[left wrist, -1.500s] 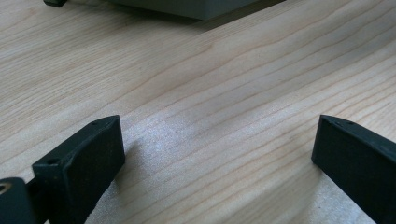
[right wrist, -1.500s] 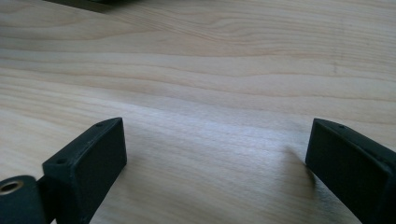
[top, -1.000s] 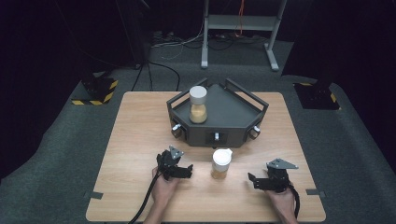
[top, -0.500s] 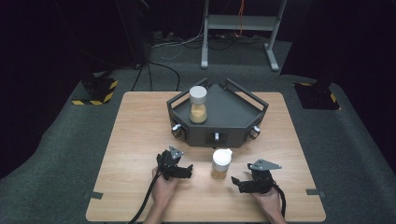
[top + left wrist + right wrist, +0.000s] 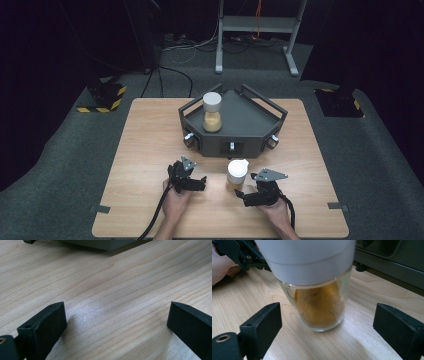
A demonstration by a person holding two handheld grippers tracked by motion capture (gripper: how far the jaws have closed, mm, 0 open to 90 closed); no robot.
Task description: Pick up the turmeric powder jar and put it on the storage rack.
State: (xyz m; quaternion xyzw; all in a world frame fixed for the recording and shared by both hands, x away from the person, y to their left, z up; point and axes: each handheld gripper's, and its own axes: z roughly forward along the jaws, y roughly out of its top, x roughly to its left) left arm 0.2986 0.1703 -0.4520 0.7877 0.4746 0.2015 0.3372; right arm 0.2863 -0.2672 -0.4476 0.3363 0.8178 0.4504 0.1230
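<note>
Four spread fingers, two spice jars, one grey tray.

2 black tools with grey plates, black cables.

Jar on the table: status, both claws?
Right claw open, jaws closing in, either side of the spice jar, not touching. Left claw open over bare table. Nothing in the way.

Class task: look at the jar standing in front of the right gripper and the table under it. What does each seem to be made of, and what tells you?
Clear jar of yellow-brown powder: likely glass, glossy and see-through; its white cap looks like matte plastic. Light wooden table: wood or wood-look laminate, shown by its grain lines.
</note>
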